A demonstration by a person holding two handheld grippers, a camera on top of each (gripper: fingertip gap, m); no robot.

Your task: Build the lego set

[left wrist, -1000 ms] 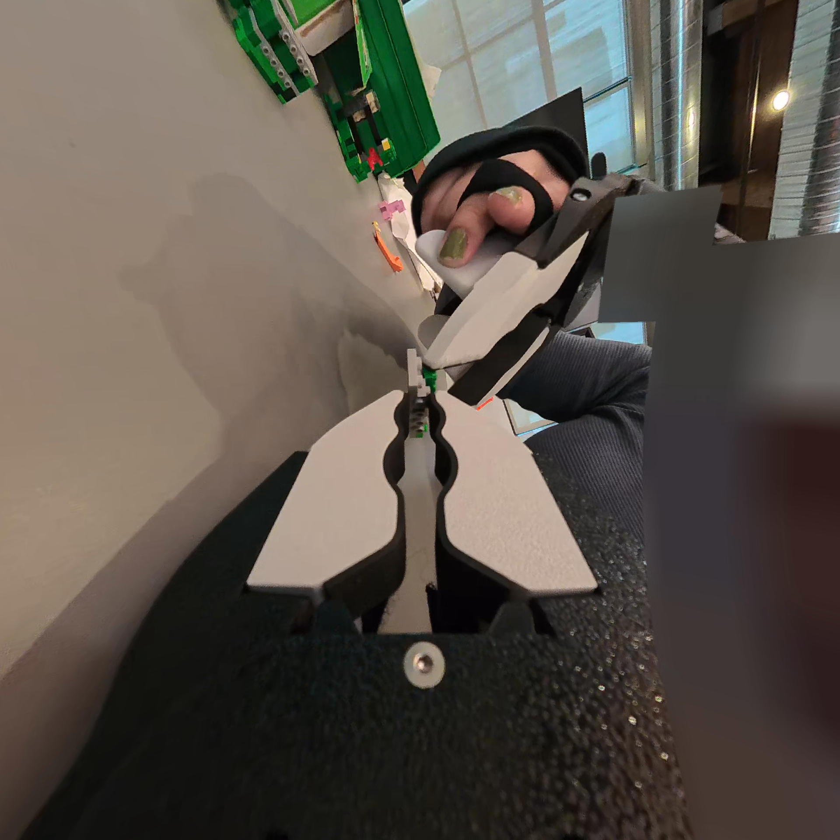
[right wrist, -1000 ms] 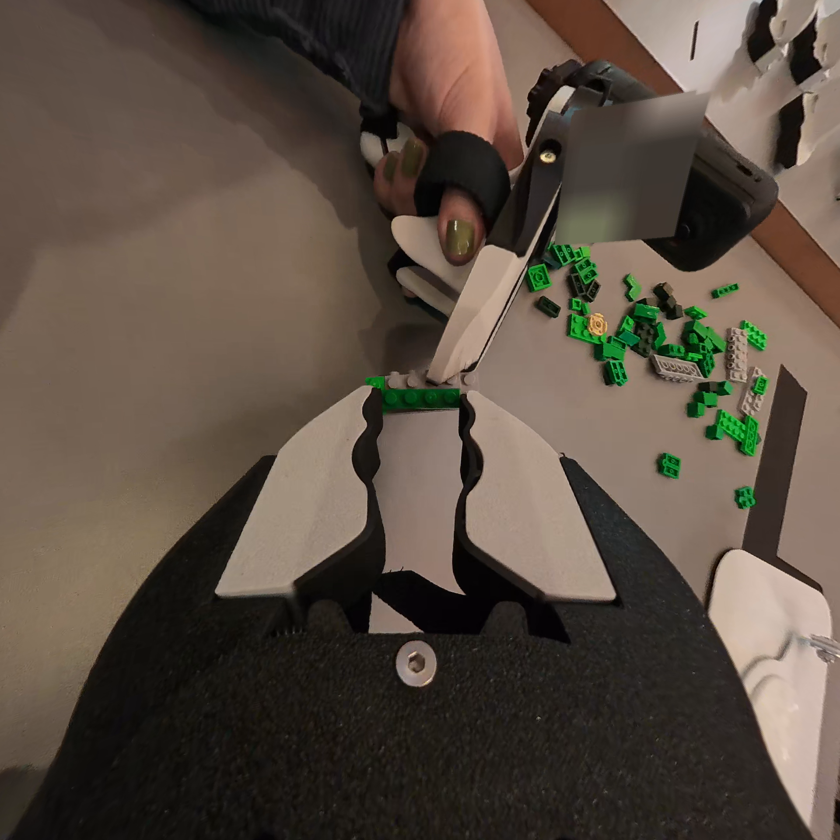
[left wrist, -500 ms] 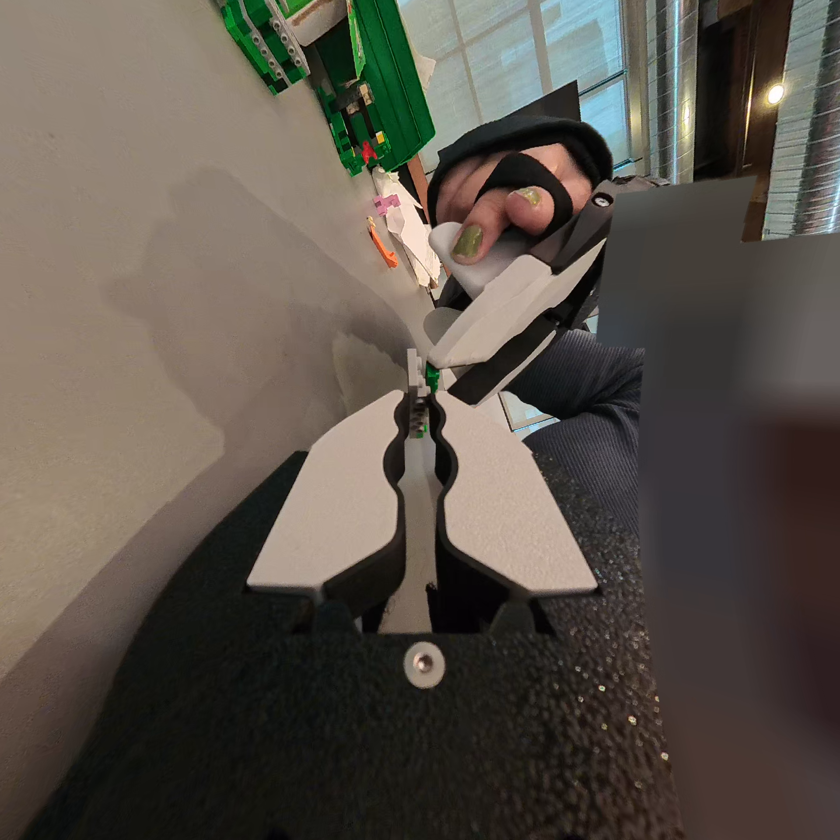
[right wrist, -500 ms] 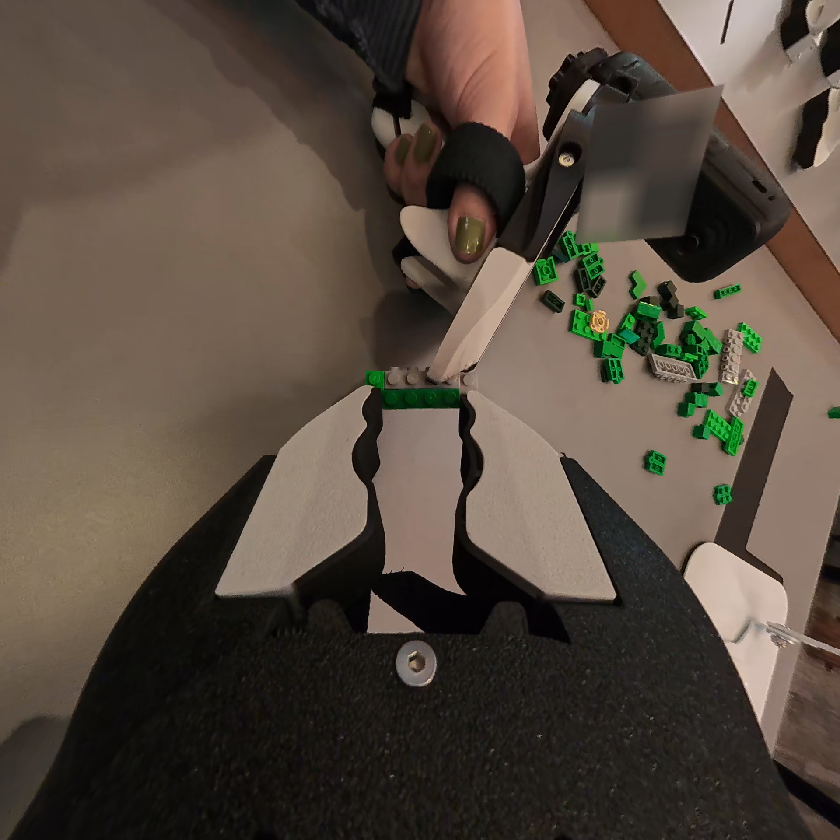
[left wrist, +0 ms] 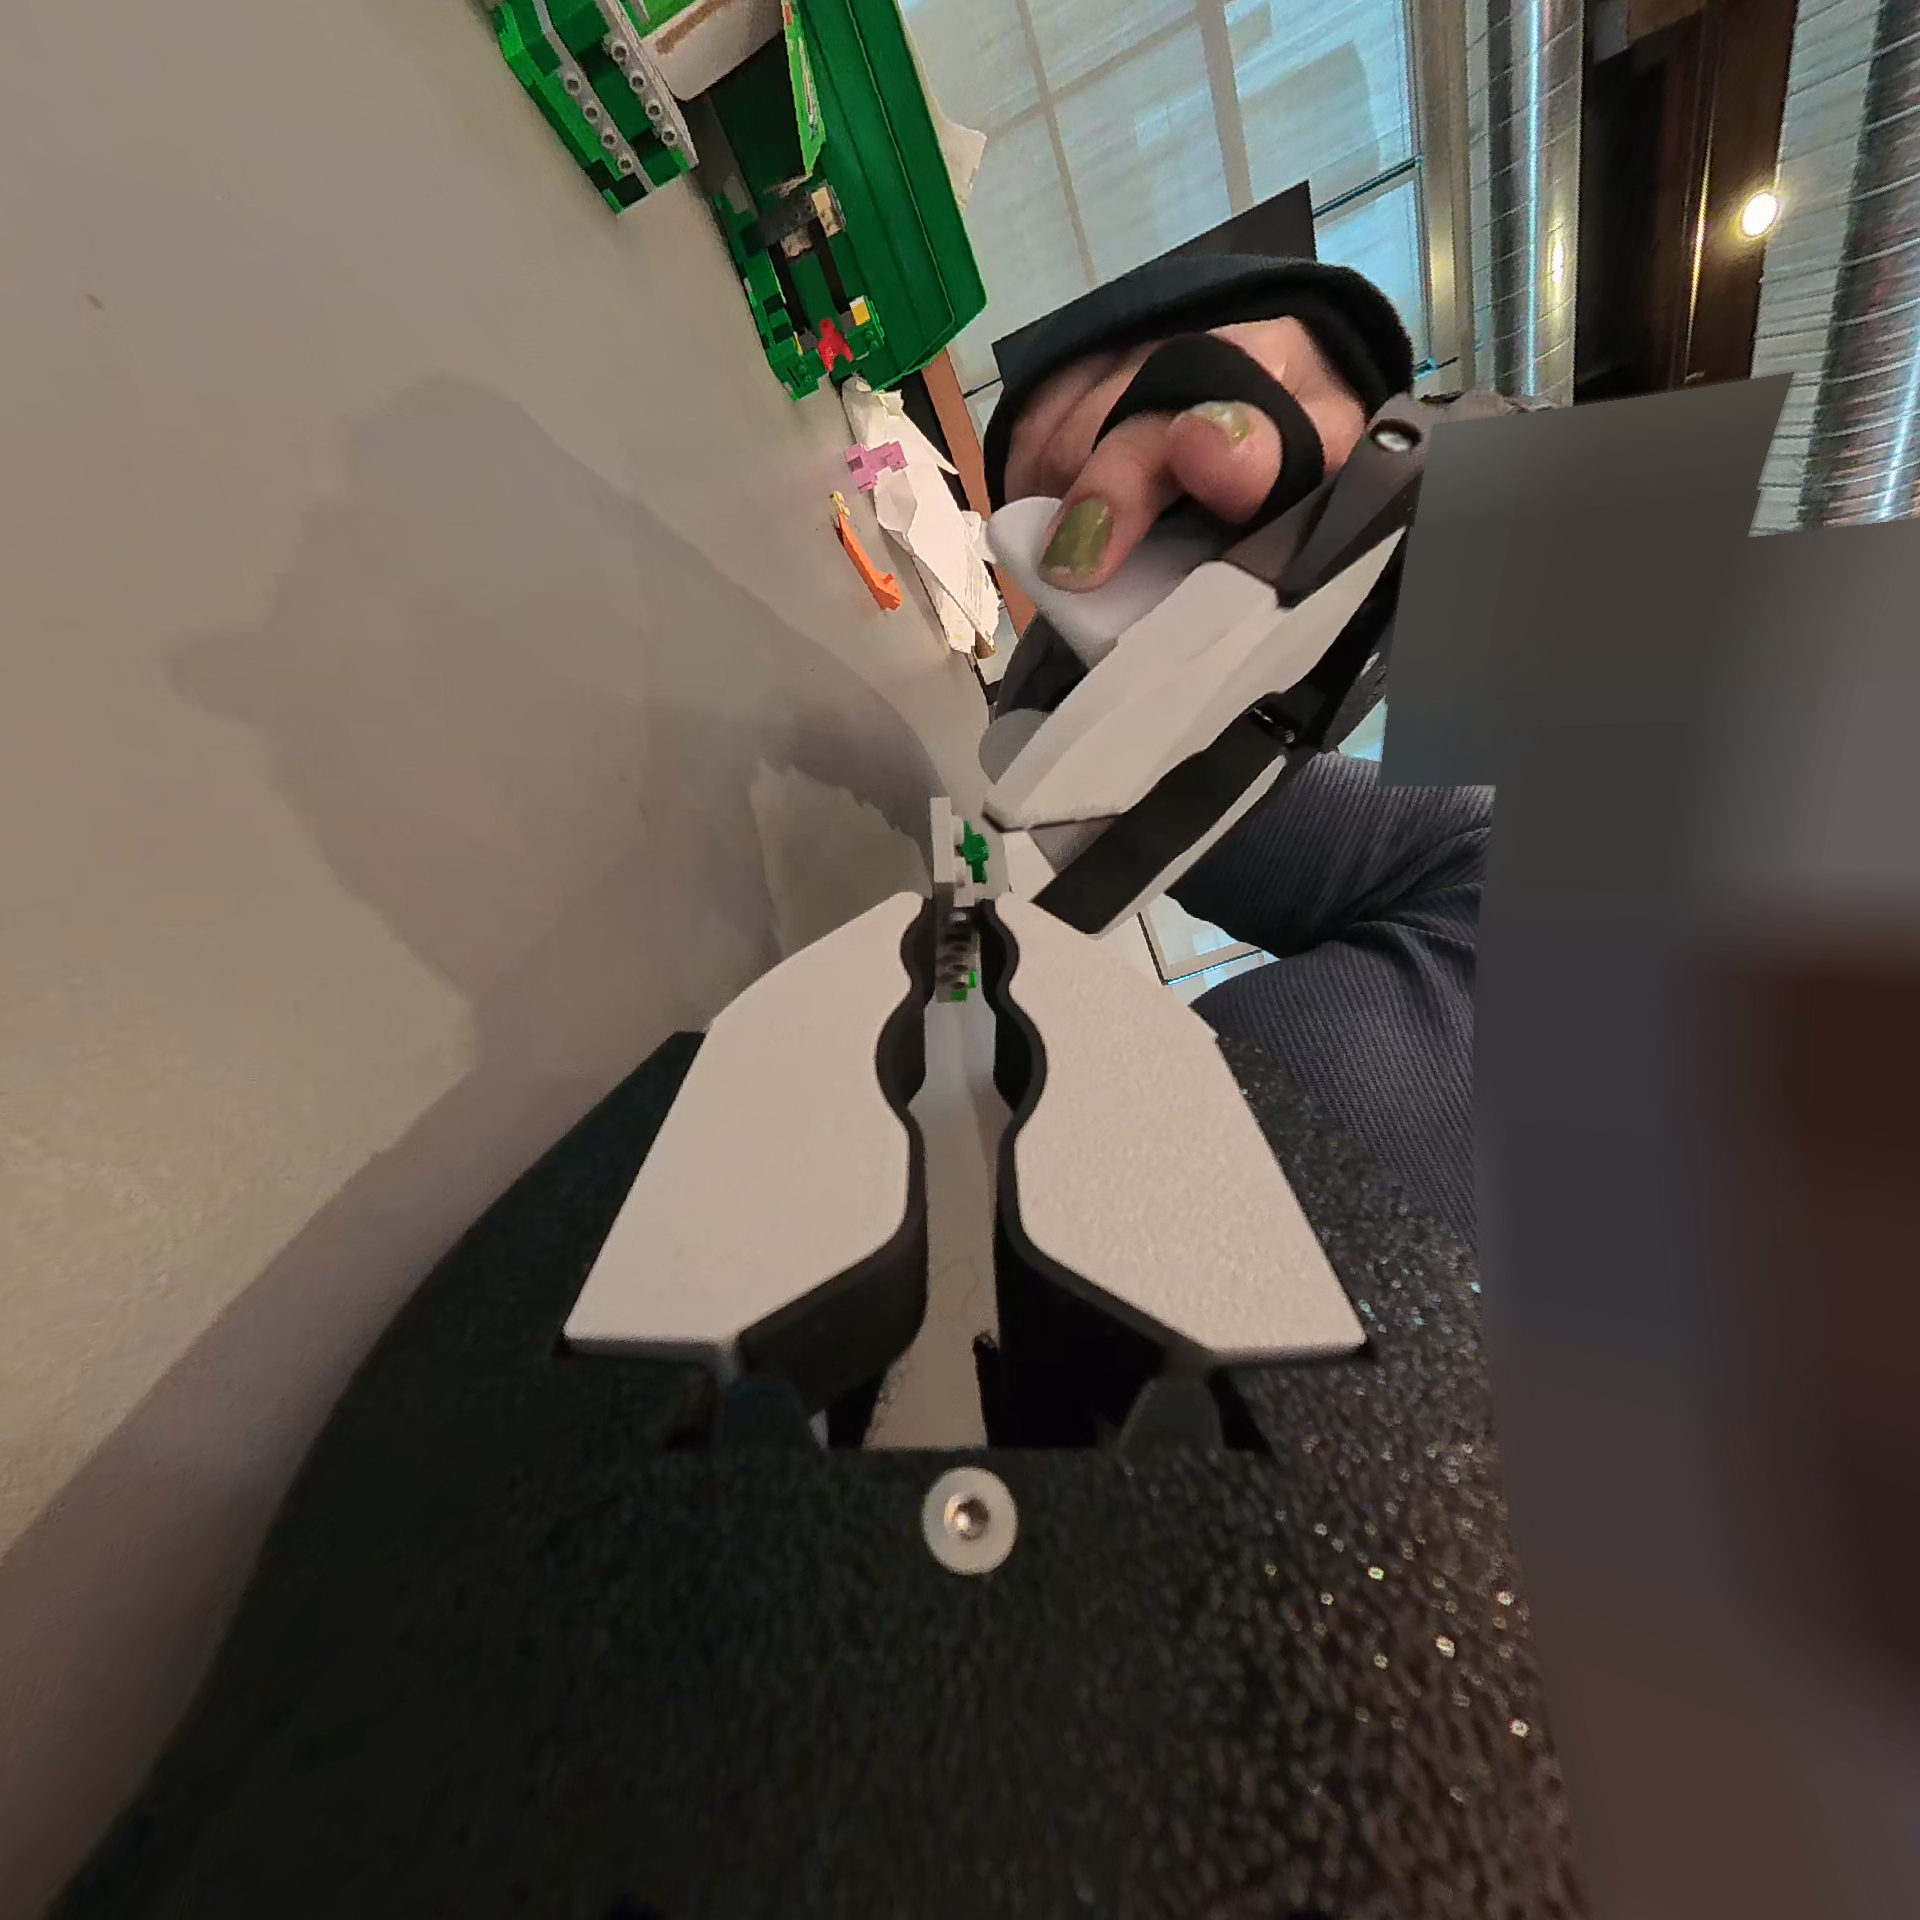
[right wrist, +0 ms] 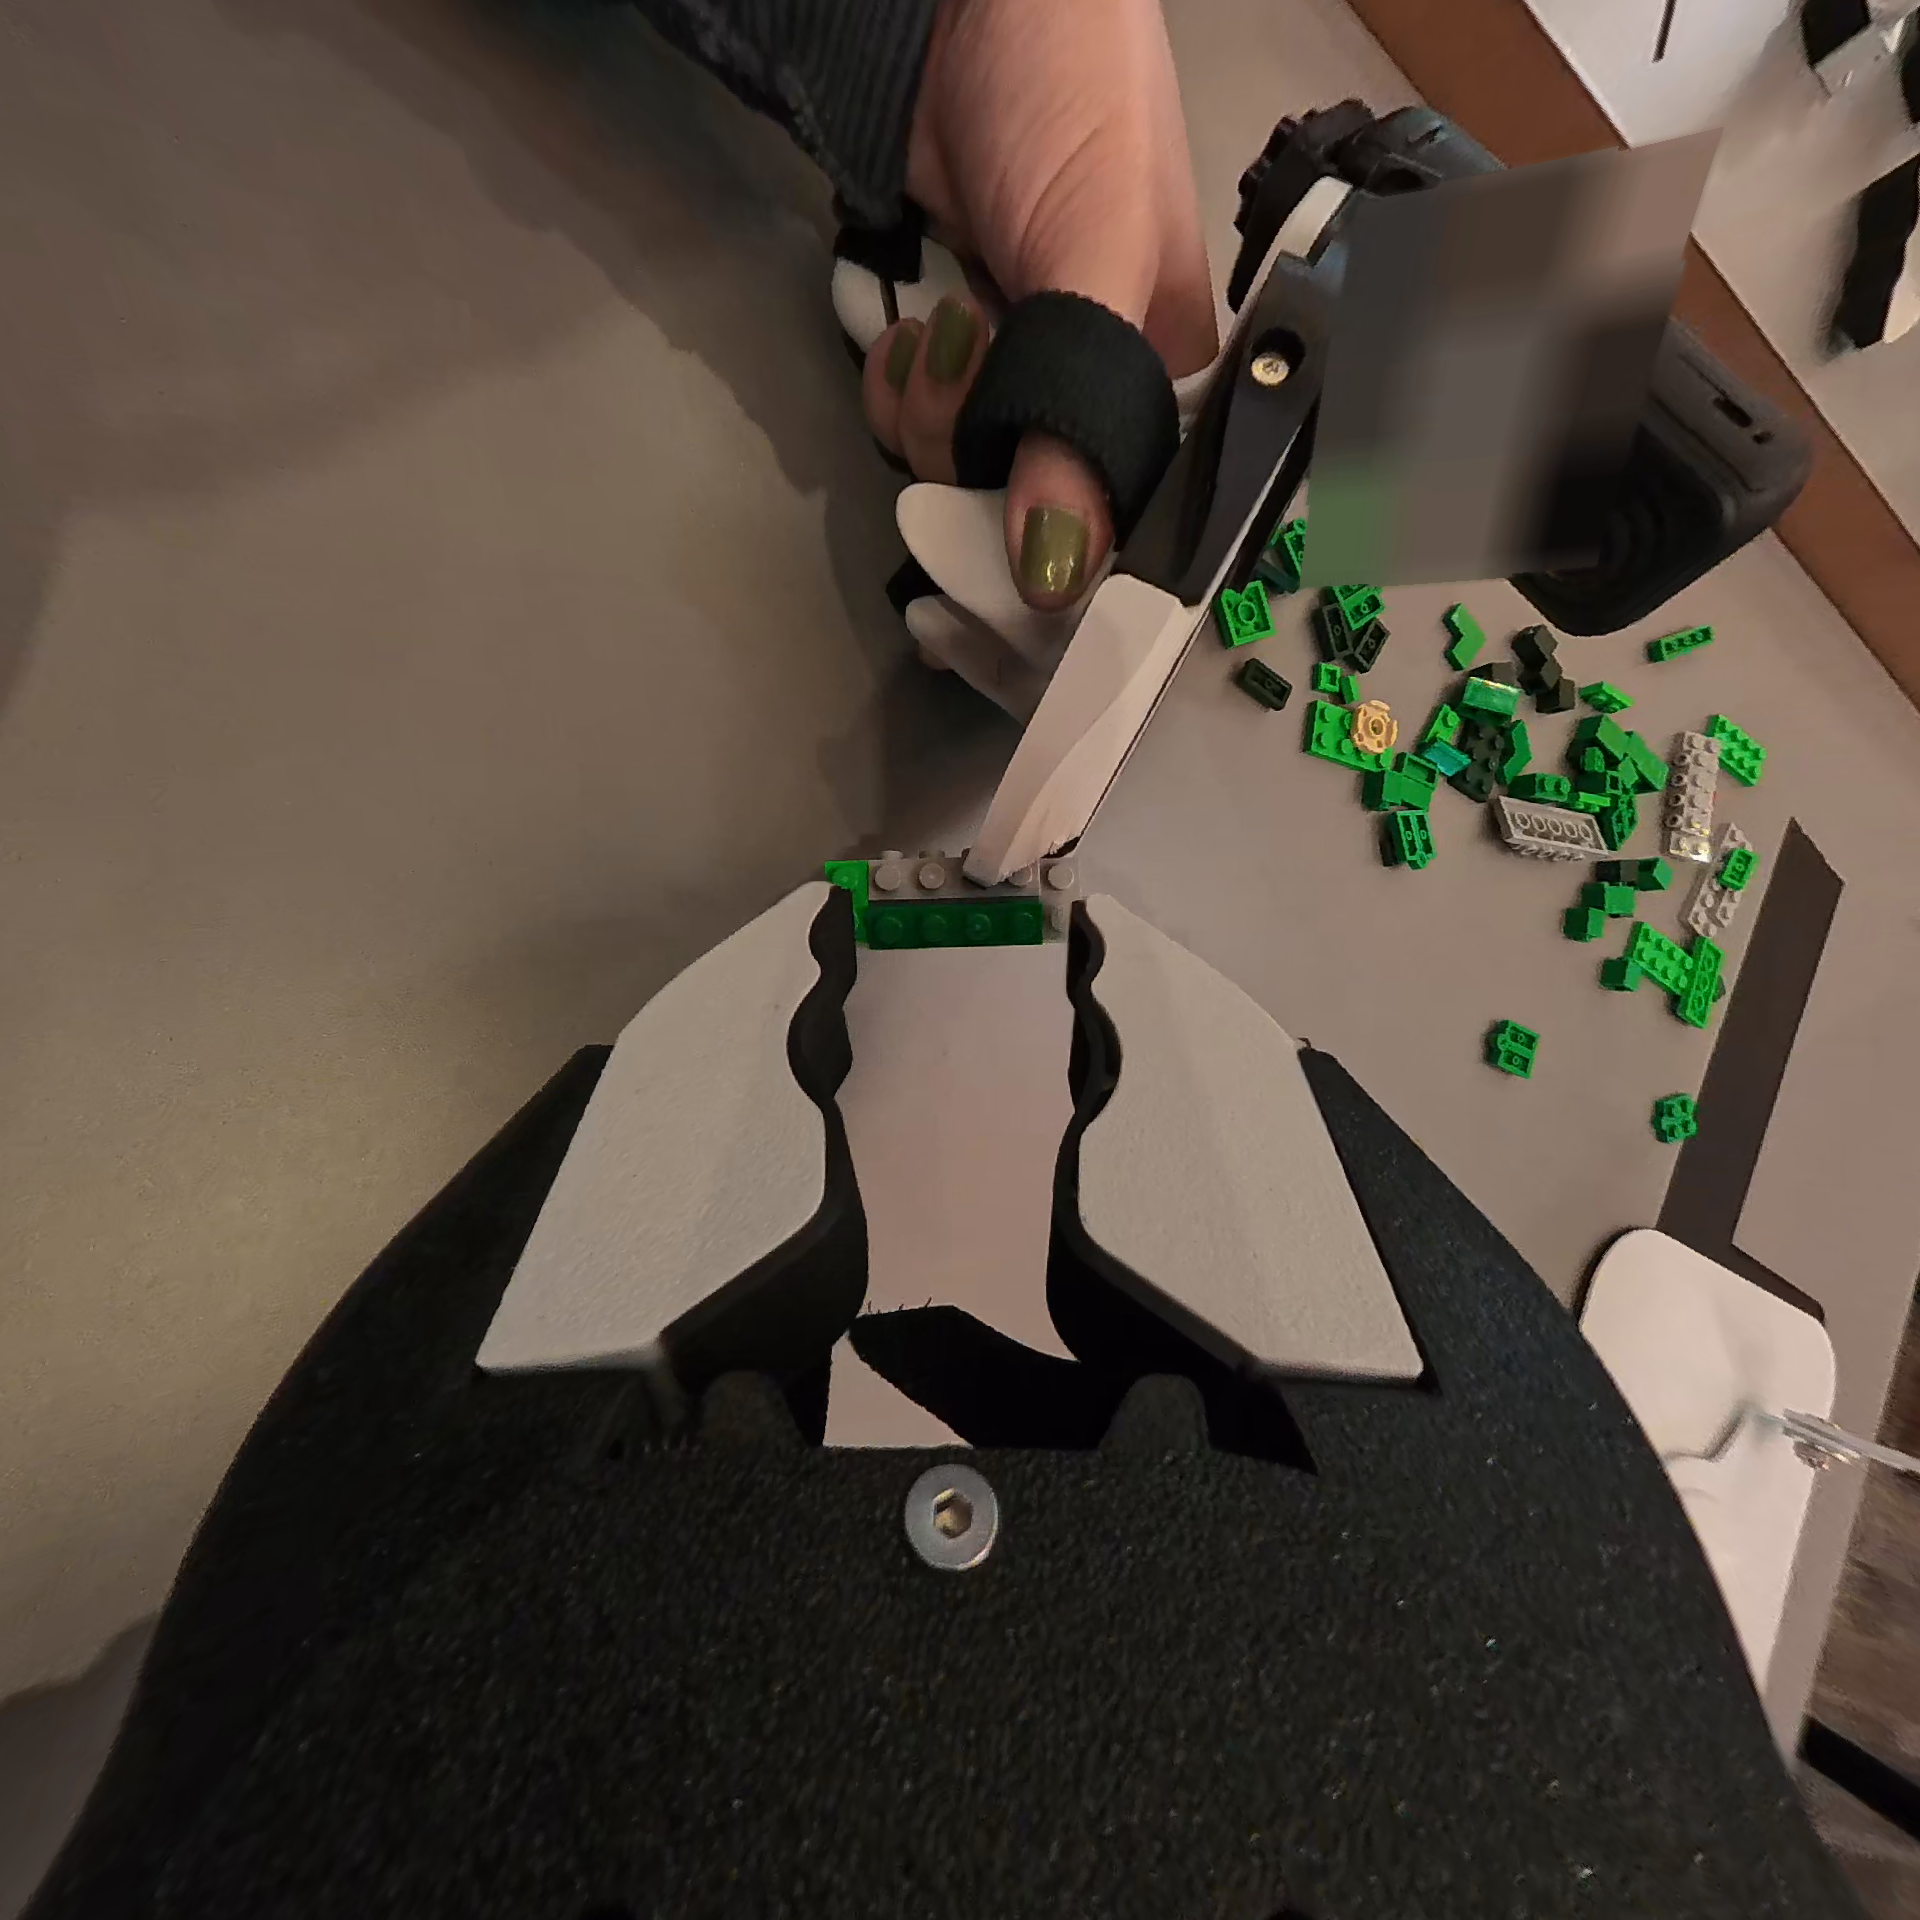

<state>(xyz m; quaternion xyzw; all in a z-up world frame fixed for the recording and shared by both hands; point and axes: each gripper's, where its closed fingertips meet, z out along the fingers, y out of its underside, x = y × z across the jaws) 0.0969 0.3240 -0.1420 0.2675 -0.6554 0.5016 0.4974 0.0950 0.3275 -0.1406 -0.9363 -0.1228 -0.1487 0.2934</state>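
A small Lego assembly, a grey studded plate with green bricks on it [right wrist: 956, 920], is held above the grey table [right wrist: 364, 727] by both grippers. My right gripper [right wrist: 961, 920] is shut on its two ends. My left gripper [left wrist: 961, 920] is shut on the same assembly [left wrist: 961, 852], seen edge-on between its tips. In the right wrist view the left gripper's white fingers [right wrist: 1081, 748] come down from above and pinch the grey plate's studded edge. In the left wrist view the right gripper's fingers [left wrist: 1122, 748] reach in from the upper right. Gloved hands hold both tools.
A pile of loose green and grey bricks [right wrist: 1538, 769] lies right of the assembly. A white holder [right wrist: 1714, 1392] and a dark tape strip [right wrist: 1756, 1039] sit at the right edge. A green box with built green models [left wrist: 873, 239], crumpled paper, an orange piece [left wrist: 862, 551] and a pink piece [left wrist: 873, 462] lie far off. My two grippers' fingertips are within a few centimetres of each other.
Both grippers keep their hold on the assembly. The pair has tilted and shifted slightly, so the brick pile and the far green box drift a little in view.
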